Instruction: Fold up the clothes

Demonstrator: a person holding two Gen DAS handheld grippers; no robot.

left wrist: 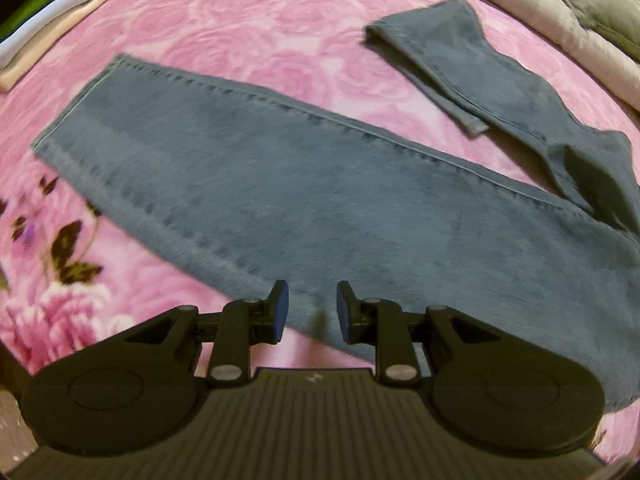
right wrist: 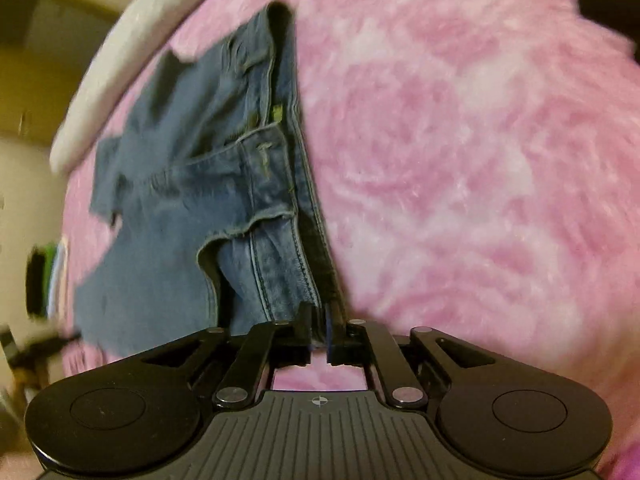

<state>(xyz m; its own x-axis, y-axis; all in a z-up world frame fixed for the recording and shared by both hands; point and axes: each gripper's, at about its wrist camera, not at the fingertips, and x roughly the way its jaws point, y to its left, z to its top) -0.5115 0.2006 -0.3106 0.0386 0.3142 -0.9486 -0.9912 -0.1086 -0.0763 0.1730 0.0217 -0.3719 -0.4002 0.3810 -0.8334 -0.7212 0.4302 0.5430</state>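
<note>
A pair of blue jeans [left wrist: 280,184] lies on a pink rose-patterned blanket [left wrist: 240,20]. One leg runs flat across the left wrist view, and the other leg [left wrist: 480,72] is bent away at the upper right. My left gripper [left wrist: 313,308] hovers over the near edge of the flat leg, open, with nothing between its pads. In the right wrist view the waist end of the jeans [right wrist: 192,208] shows its pocket and waistband. My right gripper [right wrist: 319,328] stands at the waistband edge, its jaws nearly together with denim pinched between them.
A stack of folded clothes [left wrist: 52,20] in green, white and beige sits at the blanket's far left corner. Pale pillows [left wrist: 580,20] line the upper right edge. Open pink blanket [right wrist: 480,160] stretches to the right of the waistband.
</note>
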